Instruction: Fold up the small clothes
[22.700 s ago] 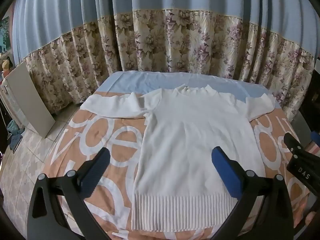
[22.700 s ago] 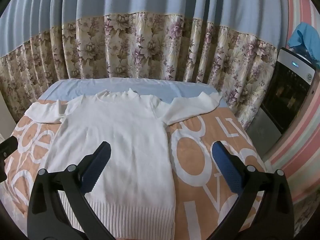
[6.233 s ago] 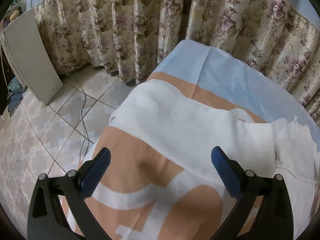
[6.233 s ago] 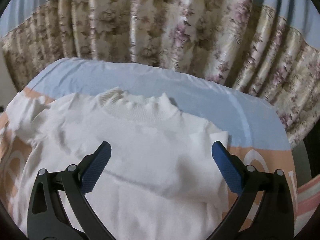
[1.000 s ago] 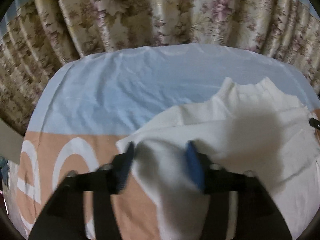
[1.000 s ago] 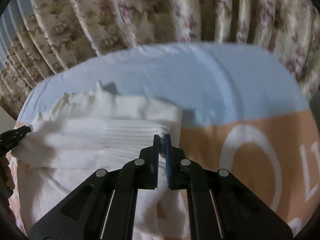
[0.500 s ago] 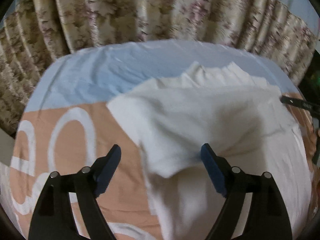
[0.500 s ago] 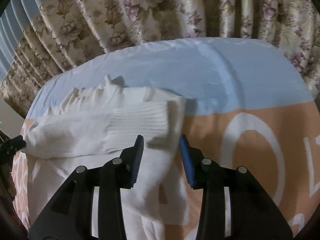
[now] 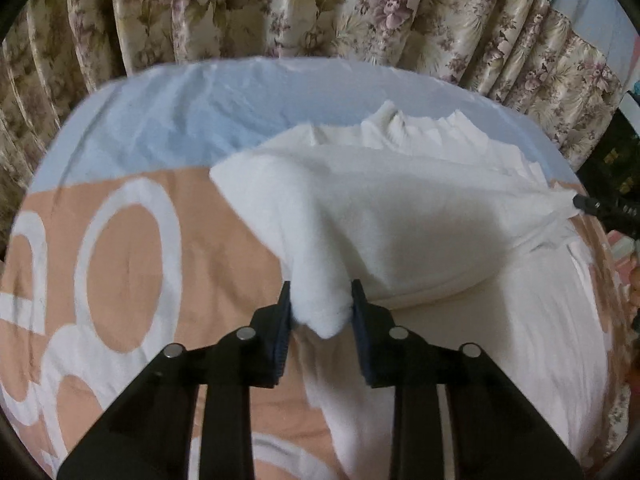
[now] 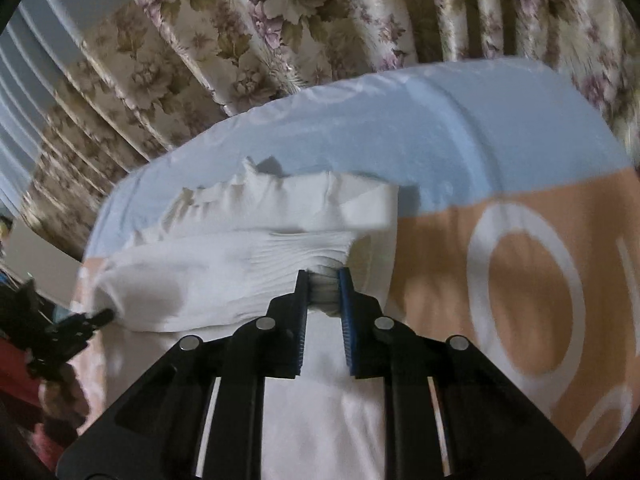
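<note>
A white knit sweater lies on the bed, its collar toward the curtain, and it also shows in the right wrist view. My left gripper is shut on a bunched fold at the sweater's left shoulder and holds it raised. My right gripper is shut on a ribbed fold at the right shoulder. The lifted top part hangs between the two grippers, over the sweater's lower body. The right gripper's tip shows at the right edge of the left wrist view, pinching cloth.
The bed has an orange cover with white letters and a light blue sheet at its far end. A floral curtain hangs right behind the bed. A dark appliance stands at the far right.
Both grippers have closed again on the sweater's shoulder folds after standing open half a second ago. The top part of the sweater is now lifted between them.
</note>
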{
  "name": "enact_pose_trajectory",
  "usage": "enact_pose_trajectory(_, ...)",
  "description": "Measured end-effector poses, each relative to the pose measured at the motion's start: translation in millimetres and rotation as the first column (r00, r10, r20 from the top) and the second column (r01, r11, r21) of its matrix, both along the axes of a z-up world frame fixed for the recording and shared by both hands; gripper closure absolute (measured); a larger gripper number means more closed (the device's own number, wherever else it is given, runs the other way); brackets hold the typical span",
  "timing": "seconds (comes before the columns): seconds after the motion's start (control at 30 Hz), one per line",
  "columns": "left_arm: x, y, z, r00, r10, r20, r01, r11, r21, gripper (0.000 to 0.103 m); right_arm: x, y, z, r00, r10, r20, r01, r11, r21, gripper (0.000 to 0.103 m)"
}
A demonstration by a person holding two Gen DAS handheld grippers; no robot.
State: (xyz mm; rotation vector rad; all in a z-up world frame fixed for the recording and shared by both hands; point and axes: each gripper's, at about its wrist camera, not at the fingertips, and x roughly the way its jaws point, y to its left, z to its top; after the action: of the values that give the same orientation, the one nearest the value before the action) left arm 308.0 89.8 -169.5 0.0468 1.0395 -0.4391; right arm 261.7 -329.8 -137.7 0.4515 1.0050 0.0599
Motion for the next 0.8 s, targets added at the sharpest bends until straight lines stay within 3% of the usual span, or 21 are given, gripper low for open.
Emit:
enact_pose_trajectory(0.07, 1, 5, -5, 1.000, 0.005, -0.023, -0.006, 1.000, -0.015, 0.065, -4, 0, -5, 1.000, -0.001, -0.019, 0.001, 1.000, 0.000, 0.088)
enact_pose_trajectory(0.13, 0, 8, -7, 1.000, 0.026, -0.017, -0.026, 1.000, 0.014, 0.043, -6, -2, -18, 0.999, -0.012, -0.044, 0.011, 1.000, -0.014, 0.089)
enact_pose_trajectory(0.23, -8, 6, 2, 0.999, 0.028, 0.029, -0.030, 0.998, 0.061, 0.036, -6, 4, -29, 0.998, 0.027, -0.058, -0.032, 0.996, -0.089, 0.088)
enact_pose_trajectory(0.33, -17, 3, 22, 0.995, 0.031, 0.099, -0.043, 0.992, 0.121, 0.024, -14, 12, -17, 0.999, 0.031, -0.033, -0.037, 0.979, -0.200, 0.083)
enact_pose_trajectory(0.4, -18, -4, 39, 0.988, 0.030, 0.151, -0.045, 0.994, 0.100, 0.017, -21, 17, -2, 1.000, 0.023, 0.019, -0.017, 0.956, -0.294, 0.076)
enact_pose_trajectory(0.47, -12, -15, 47, 0.983, 0.038, 0.179, -0.052, 0.996, 0.079, 0.015, -25, 26, 15, 0.992, 0.054, 0.110, -0.017, 0.949, -0.315, 0.057)
enact_pose_trajectory(0.57, 10, -48, 43, 0.980, 0.037, 0.197, -0.049, 0.997, 0.057, 0.015, -10, 43, 15, 0.984, 0.094, 0.150, -0.052, 0.964, -0.262, 0.055)
enact_pose_trajectory(0.63, 32, -70, 23, 0.987, 0.018, 0.159, -0.025, 0.999, 0.041, 0.015, 7, 62, 6, 0.980, 0.125, 0.158, -0.090, 0.974, -0.210, 0.055)
enact_pose_trajectory(0.73, 48, -80, -6, 0.991, 0.017, 0.131, -0.032, 0.993, 0.109, 0.015, 29, 98, -11, 0.969, 0.201, 0.141, -0.170, 0.964, -0.204, 0.055)
enact_pose_trajectory(0.8, 45, -75, -15, 0.987, 0.000, 0.160, -0.024, 0.988, 0.151, 0.015, 37, 116, -22, 0.963, 0.246, 0.114, -0.218, 0.953, -0.212, 0.056)
